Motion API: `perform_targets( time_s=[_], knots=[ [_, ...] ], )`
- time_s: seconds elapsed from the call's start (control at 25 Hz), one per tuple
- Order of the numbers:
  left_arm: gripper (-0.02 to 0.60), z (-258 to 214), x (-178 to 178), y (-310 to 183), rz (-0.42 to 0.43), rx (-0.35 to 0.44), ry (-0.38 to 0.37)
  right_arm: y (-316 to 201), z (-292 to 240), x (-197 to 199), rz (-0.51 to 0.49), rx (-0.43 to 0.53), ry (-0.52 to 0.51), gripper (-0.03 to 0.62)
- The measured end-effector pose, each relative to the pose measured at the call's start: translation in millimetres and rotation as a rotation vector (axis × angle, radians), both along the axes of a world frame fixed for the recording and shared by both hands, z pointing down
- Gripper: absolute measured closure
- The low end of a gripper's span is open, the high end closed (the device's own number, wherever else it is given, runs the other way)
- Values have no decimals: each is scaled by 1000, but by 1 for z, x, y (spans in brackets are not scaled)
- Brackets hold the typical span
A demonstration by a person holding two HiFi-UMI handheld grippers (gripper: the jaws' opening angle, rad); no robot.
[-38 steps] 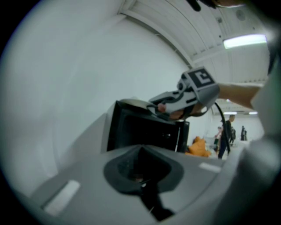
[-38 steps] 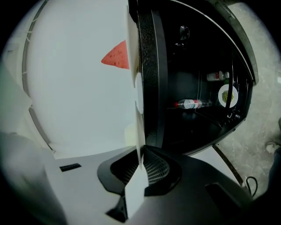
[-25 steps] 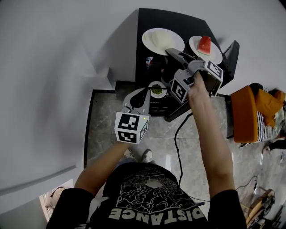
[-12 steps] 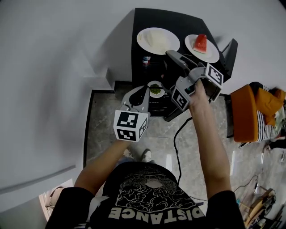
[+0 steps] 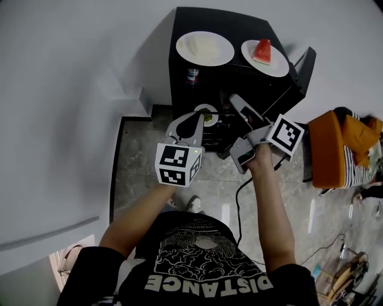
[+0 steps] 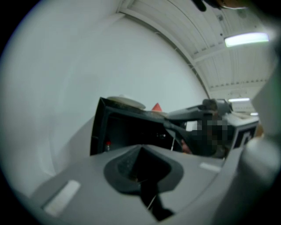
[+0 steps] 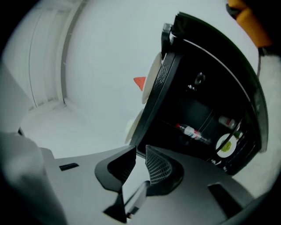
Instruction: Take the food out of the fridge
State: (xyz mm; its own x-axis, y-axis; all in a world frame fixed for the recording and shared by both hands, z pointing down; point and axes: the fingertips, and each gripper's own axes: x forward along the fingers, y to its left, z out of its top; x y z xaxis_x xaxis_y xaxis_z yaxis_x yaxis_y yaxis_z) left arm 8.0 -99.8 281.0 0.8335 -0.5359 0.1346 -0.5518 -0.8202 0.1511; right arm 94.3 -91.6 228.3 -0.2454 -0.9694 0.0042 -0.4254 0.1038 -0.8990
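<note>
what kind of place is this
Probably a room in a home, or a staged one: a small black fridge stands open against a white wall, plates of food sit on top, and the floor is polished stone tile.

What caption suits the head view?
Left gripper and right gripper face the open fridge; watermelon and another plate rest on top.

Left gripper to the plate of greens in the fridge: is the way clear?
Probably yes: the door stands open and nothing lies between the left gripper and the plate of greens, though its fingers are shut.
</note>
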Motion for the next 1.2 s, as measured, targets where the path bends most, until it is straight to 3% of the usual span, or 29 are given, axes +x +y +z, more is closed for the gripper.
perform_targets(
  time_s=[0.28,0.56,0.92,1.2],
  knots=[
    [580,7,21,25,23,-13,-12,42,48,4,90,-135,580,571],
    [580,21,35,44,29,-29,-42,60,76,-3,75,-192,947,577],
    [581,33,38,48,30,-55,-66,61,92,-9,41,-202,946,577],
    [580,48,37,46,12,-70,-52,55,117,-10,0,-177,681,577]
  ],
)
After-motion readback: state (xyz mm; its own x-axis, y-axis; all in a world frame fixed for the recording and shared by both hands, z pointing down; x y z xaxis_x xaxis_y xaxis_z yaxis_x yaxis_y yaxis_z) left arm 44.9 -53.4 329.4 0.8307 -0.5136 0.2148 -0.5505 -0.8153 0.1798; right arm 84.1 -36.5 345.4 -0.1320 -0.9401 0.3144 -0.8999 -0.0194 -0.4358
